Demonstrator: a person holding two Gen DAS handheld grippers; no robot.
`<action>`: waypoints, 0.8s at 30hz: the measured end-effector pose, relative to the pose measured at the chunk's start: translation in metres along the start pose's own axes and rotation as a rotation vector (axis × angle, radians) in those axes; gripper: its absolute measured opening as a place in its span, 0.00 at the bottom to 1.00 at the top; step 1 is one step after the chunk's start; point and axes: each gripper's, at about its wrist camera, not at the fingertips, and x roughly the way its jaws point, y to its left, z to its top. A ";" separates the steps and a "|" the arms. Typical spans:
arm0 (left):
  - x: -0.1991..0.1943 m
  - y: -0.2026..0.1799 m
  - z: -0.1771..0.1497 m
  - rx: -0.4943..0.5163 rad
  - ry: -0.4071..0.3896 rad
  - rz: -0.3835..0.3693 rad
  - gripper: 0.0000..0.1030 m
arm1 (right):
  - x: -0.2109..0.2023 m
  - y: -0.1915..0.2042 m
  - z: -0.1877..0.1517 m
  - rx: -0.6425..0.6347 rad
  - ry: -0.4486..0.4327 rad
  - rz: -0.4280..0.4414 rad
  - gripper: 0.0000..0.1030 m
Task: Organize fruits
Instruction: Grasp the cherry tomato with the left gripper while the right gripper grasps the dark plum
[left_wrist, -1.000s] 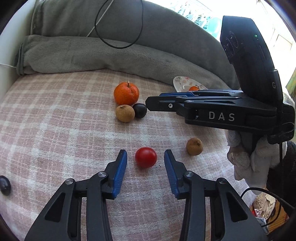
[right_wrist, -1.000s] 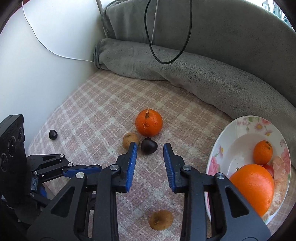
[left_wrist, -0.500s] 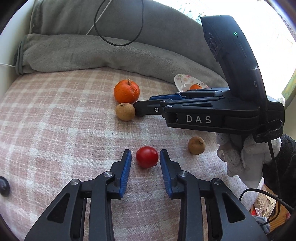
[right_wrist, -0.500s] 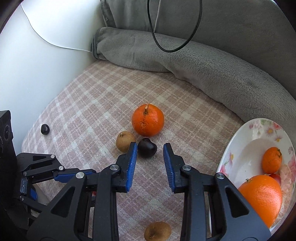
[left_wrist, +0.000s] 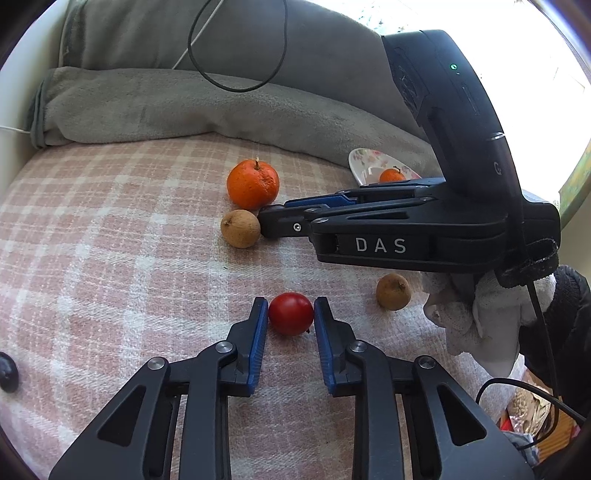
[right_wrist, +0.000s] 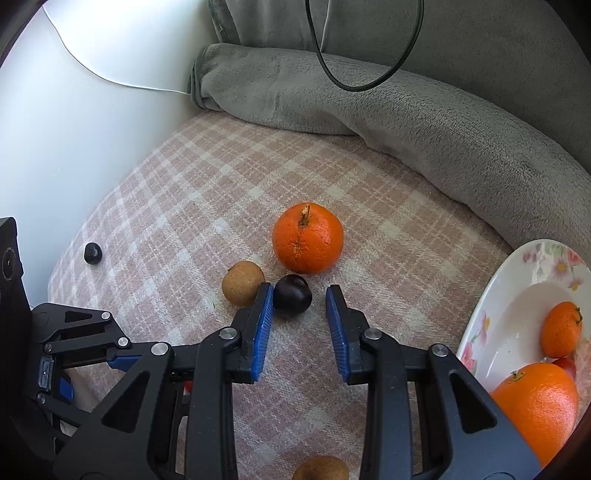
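Left gripper (left_wrist: 291, 314): jaws narrowed since a second ago, now pinching small round red fruit (left_wrist: 290, 313); right gripper (right_wrist: 299, 299): jaws open, advanced around glossy dark plum (right_wrist: 292, 294); both pickups imminent.

Bright daylight, both views sharp. Left wrist view: window (left_wrist: 569, 55) at upper right blown out to white glare. Strong fisheye bending and dark vignette at corners; soft shadows under fruit on the blanket (right_wrist: 207, 192).

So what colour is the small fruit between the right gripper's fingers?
Dark purple fruit, nearly black; right wrist view.
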 end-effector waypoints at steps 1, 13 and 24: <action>0.000 0.000 0.000 -0.001 0.000 0.000 0.23 | 0.000 0.000 0.000 0.003 -0.001 0.008 0.23; -0.008 -0.003 -0.002 -0.008 -0.013 0.007 0.23 | -0.017 -0.004 -0.004 0.024 -0.037 0.016 0.20; -0.026 -0.011 0.000 0.007 -0.038 0.007 0.23 | -0.052 -0.020 -0.013 0.080 -0.115 0.009 0.20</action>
